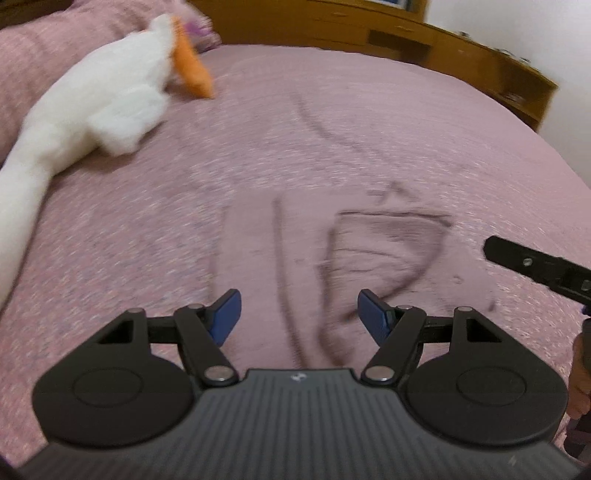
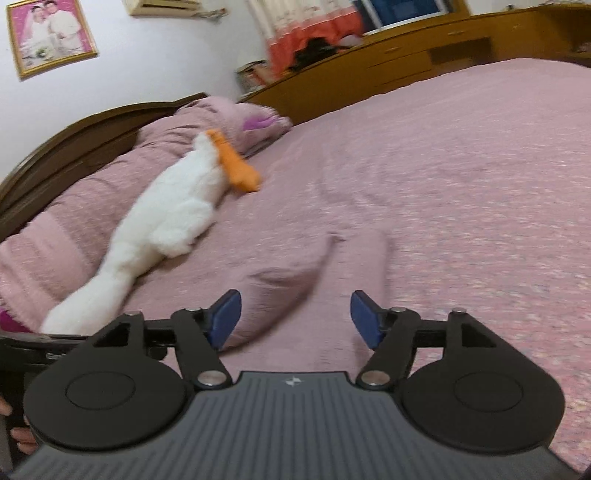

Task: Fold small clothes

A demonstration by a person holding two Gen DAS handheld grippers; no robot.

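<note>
The small pink garment (image 1: 332, 266) lay flat on the bed (image 1: 369, 129), just beyond the left gripper (image 1: 299, 314), whose jaws were spread and empty. The right gripper (image 2: 295, 317) was also spread above the garment's near edge, holding nothing.

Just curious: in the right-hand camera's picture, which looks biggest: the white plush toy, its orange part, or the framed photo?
1. White plush toy
2. Framed photo
3. Orange part

The photo hangs farther off, so its rank is unsure.
</note>
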